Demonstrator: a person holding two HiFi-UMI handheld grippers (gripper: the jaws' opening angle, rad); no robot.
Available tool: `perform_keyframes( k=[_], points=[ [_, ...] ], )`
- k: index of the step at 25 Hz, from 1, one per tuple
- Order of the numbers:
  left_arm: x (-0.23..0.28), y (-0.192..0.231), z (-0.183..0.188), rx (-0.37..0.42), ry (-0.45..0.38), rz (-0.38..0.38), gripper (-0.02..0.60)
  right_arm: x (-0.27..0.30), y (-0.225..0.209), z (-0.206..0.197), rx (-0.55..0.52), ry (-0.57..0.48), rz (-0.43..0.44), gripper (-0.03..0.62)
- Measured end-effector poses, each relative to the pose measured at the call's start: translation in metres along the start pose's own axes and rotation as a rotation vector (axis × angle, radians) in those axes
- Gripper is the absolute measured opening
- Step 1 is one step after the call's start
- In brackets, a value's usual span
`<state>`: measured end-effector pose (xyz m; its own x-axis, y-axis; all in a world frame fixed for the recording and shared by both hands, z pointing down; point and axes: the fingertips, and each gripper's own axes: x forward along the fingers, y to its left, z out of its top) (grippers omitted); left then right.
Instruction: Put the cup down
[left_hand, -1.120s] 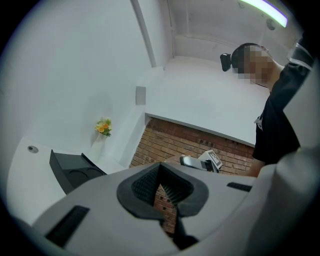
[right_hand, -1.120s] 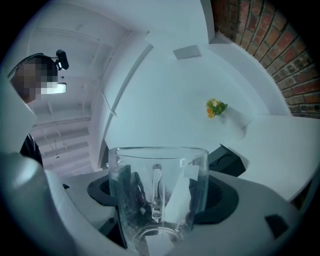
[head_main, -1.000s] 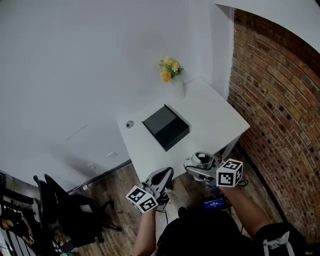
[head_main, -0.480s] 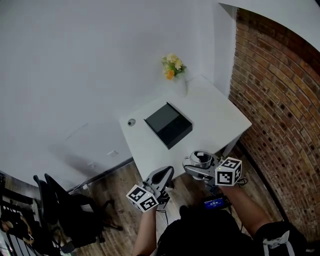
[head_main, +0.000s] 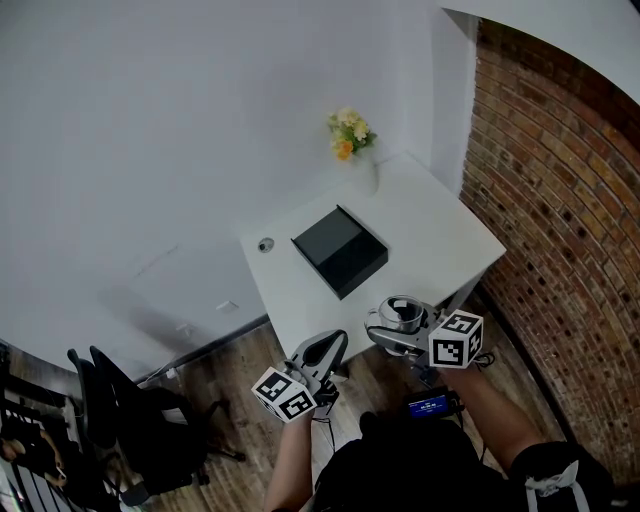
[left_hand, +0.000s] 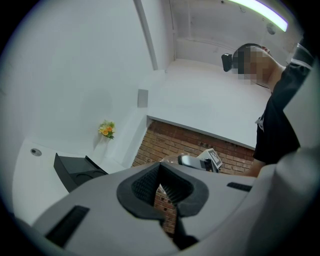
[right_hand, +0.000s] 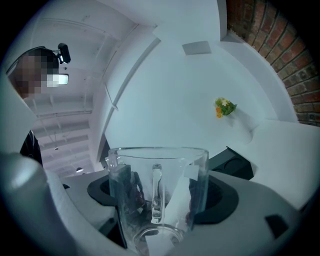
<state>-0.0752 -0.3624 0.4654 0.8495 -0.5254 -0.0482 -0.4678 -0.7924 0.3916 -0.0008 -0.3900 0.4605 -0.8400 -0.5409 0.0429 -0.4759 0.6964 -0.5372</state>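
A clear glass cup (right_hand: 157, 195) with a handle stands upright between the jaws of my right gripper (right_hand: 159, 197), which is shut on it. In the head view the cup (head_main: 402, 316) is held at the near edge of the white table (head_main: 430, 235), with the right gripper (head_main: 400, 335) just below it. My left gripper (head_main: 322, 355) hangs in front of the table's near edge, lower and to the left. Its jaws (left_hand: 162, 192) are shut with nothing between them.
On the white table lies a black box (head_main: 340, 251), with a small round object (head_main: 265, 245) to its left and a vase of yellow flowers (head_main: 348, 135) at the back. A brick wall (head_main: 560, 240) runs along the right. A black chair (head_main: 130, 420) stands at the lower left.
The view has shifted slightly, so the table sits a little further right. The right gripper with the cup has edged up towards the table's near edge. The left gripper has hardly moved.
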Motion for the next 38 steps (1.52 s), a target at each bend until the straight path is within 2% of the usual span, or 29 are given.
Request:
perform_keyframes(
  k=[12, 22, 29, 34, 38],
  points=[
    [-0.003, 0.0, 0.0, 0.006, 0.002, 0.006, 0.008, 0.003, -0.004, 0.001, -0.023, 0.009, 0.0, 0.419],
    [-0.009, 0.013, 0.006, -0.002, -0.006, 0.048, 0.008, 0.024, -0.027, 0.001, -0.034, 0.034, -0.014, 0.419],
    [-0.013, 0.027, 0.02, -0.013, -0.021, 0.08, 0.008, 0.055, -0.062, 0.003, -0.069, 0.044, -0.083, 0.419],
    [-0.016, 0.042, 0.018, -0.024, -0.018, 0.108, 0.008, 0.085, -0.095, 0.0, -0.132, 0.049, -0.135, 0.419],
    [-0.013, 0.051, 0.018, -0.04, -0.01, 0.097, 0.008, 0.114, -0.128, -0.001, -0.214, 0.048, -0.208, 0.419]
  ],
)
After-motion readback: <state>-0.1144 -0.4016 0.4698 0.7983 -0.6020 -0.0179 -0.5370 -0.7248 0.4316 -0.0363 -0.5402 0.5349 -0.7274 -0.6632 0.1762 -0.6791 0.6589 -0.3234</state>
